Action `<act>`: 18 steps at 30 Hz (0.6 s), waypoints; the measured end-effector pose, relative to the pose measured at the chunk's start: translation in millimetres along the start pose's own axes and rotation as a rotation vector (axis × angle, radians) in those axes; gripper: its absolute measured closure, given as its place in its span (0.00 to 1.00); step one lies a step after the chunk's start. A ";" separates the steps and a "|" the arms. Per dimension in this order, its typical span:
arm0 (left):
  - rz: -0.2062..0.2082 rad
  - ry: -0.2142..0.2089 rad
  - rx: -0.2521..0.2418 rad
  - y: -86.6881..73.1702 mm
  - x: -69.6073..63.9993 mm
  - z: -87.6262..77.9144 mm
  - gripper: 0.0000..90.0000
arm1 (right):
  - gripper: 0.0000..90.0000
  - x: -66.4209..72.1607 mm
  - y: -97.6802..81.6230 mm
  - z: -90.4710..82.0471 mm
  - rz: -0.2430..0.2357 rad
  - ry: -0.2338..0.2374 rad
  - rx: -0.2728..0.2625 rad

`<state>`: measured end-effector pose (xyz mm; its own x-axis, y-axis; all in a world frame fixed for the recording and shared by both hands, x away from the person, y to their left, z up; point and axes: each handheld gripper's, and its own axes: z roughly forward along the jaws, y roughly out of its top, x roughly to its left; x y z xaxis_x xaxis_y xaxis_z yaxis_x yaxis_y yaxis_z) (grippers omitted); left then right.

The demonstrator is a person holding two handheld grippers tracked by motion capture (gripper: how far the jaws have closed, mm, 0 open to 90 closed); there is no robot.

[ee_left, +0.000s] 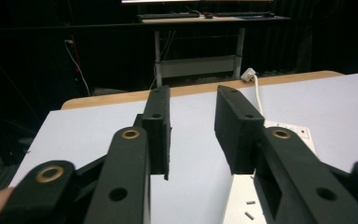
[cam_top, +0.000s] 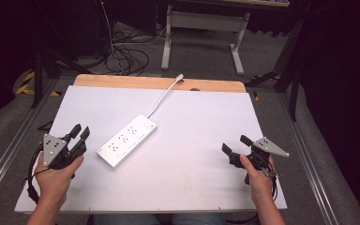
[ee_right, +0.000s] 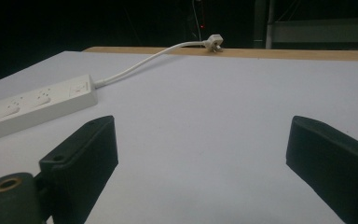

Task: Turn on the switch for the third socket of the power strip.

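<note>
Both tongs sit low near my edge of the table, nothing between either pair of jaws. Left gripper is in my left hand at the near left, jaws narrowed to a small gap, no object in it; in the left gripper view its tips point out over bare white board. Right gripper is in my right hand at the near right, jaws wide apart, holding nothing; the right gripper view shows that spread over plain tabletop. A cable trails from each gripper by my wrists.

Next out: white power strip, lying flat and diagonal on the white board, left of centre, just beside the left gripper's tips but not touching, well apart from the right gripper. In the left gripper view it lies behind the right-hand jaw; in the right gripper view it sits at far left.

Farther: its white cord curves toward the far edge, plug resting on the wooden table strip. Beyond the table: grey floor, desk legs, loose dark cables.
</note>
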<state>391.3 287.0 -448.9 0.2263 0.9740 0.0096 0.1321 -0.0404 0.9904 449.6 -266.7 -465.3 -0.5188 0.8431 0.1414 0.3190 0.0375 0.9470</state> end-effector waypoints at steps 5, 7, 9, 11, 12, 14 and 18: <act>0.000 -0.004 -0.003 0.1 1.0 -0.5 0.83 | 0.10 -0.1 0.0 -0.1 0.001 0.000 0.000; 0.001 -0.005 -0.001 0.2 1.2 -0.6 0.85 | 0.10 -0.2 -0.1 -0.1 0.001 0.000 0.000; 0.001 -0.007 -0.002 0.2 1.4 -0.6 0.87 | 0.10 -0.2 -0.1 -0.1 0.001 -0.001 -0.001; 0.002 -0.007 -0.002 0.4 1.6 -0.7 0.89 | 0.10 -0.2 0.0 -0.3 0.003 0.000 -0.001; -0.001 -0.008 -0.002 0.4 1.7 -0.7 0.90 | 0.10 -0.2 -0.1 -0.3 0.002 -0.001 -0.001; 0.002 -0.007 -0.002 0.5 2.2 -0.7 0.92 | 0.10 -0.3 -0.1 -0.4 0.003 -0.001 -0.001; 0.003 -0.020 0.005 0.7 2.7 -0.9 1.00 | 0.10 -0.3 -0.1 -0.5 0.004 -0.002 -0.001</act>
<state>391.2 289.7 -448.0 0.2456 0.9693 0.0093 0.1362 -0.0440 0.9897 449.3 -267.3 -465.4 -0.5165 0.8440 0.1443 0.3203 0.0342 0.9467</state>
